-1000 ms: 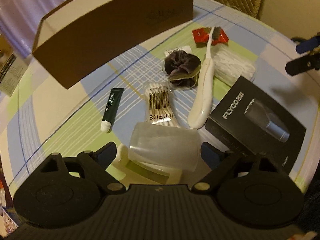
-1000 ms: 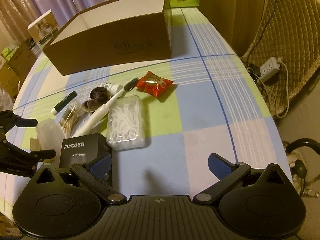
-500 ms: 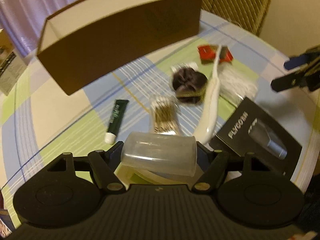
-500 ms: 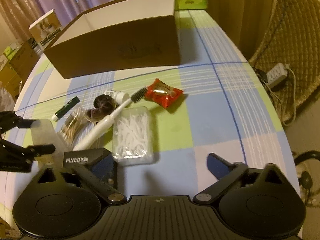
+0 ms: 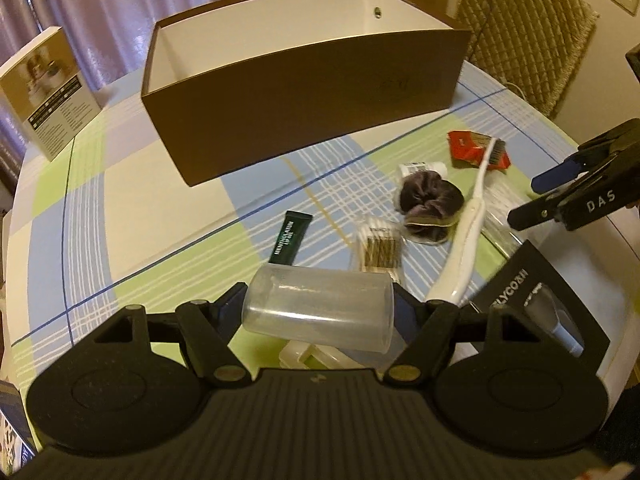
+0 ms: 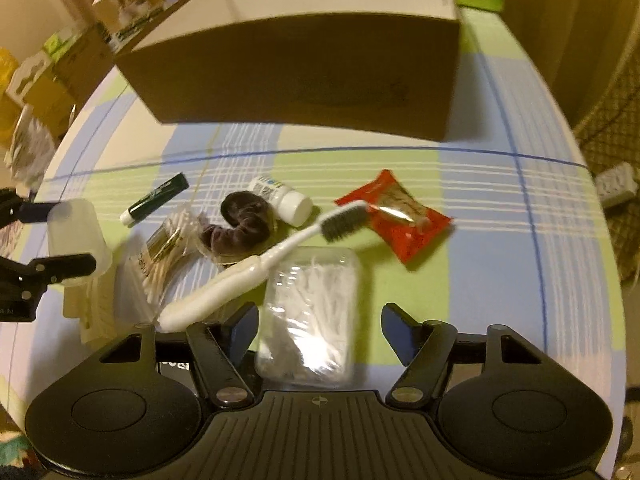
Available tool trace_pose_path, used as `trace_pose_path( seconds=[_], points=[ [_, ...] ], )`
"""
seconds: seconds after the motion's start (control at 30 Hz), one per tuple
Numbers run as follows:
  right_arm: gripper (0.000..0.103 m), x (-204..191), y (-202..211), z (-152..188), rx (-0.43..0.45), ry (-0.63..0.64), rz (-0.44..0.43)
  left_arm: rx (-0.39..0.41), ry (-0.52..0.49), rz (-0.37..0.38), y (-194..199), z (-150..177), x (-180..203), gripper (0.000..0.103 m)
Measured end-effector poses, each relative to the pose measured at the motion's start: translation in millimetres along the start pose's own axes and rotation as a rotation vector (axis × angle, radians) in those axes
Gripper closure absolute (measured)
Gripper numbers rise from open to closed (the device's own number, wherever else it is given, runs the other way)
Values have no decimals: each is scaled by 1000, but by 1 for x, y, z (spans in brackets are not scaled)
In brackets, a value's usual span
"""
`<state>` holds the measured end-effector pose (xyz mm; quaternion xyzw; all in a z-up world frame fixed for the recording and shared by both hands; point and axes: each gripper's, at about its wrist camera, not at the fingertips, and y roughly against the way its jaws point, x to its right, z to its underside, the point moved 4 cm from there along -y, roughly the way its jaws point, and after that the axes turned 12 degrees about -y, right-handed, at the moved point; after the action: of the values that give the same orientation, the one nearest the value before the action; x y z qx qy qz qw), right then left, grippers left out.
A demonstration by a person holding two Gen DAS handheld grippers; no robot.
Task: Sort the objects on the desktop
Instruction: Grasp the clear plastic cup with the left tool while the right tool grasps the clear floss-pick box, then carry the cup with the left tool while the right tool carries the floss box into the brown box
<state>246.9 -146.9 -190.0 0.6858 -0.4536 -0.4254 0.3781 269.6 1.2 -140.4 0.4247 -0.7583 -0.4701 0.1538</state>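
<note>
Two fingers of the left gripper (image 5: pixel 320 312) clamped a clear cup (image 5: pixel 318 314) sideways, held above the surface (image 5: pixel 120 208). The right gripper (image 6: pixel 320 328) stood open over the floss box (image 6: pixel 312 320), short of the brown box (image 6: pixel 304 76).

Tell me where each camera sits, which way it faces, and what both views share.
Left wrist: sits on the left gripper, facing forward over the clear plastic cup held in its fingers toward the brown box; the right gripper shows at the right edge.
Right wrist: sits on the right gripper, open above the clear floss-pick case, facing the box; the left gripper with the cup shows at the left edge.
Shared: box, cup, white toothbrush, scrunchie, red packet.
</note>
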Motion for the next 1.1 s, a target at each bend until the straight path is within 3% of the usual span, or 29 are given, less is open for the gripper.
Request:
trace_pose_path(
  seconds=[0.3, 0.7, 0.83, 1.1],
  points=[
    [47, -5, -20, -1, -86, 34, 59, -4, 18, -1, -3, -1, -4, 32],
    [47, 33, 8, 13, -103, 29, 135, -12, 28, 24, -3, 4, -1, 32],
    [47, 45, 29, 15, -83, -5, 122, 1, 23, 26, 0, 0, -3, 32],
    [47, 27, 54, -11, -29, 19, 59, 45, -28, 31, 6, -25, -7, 32]
  ],
)
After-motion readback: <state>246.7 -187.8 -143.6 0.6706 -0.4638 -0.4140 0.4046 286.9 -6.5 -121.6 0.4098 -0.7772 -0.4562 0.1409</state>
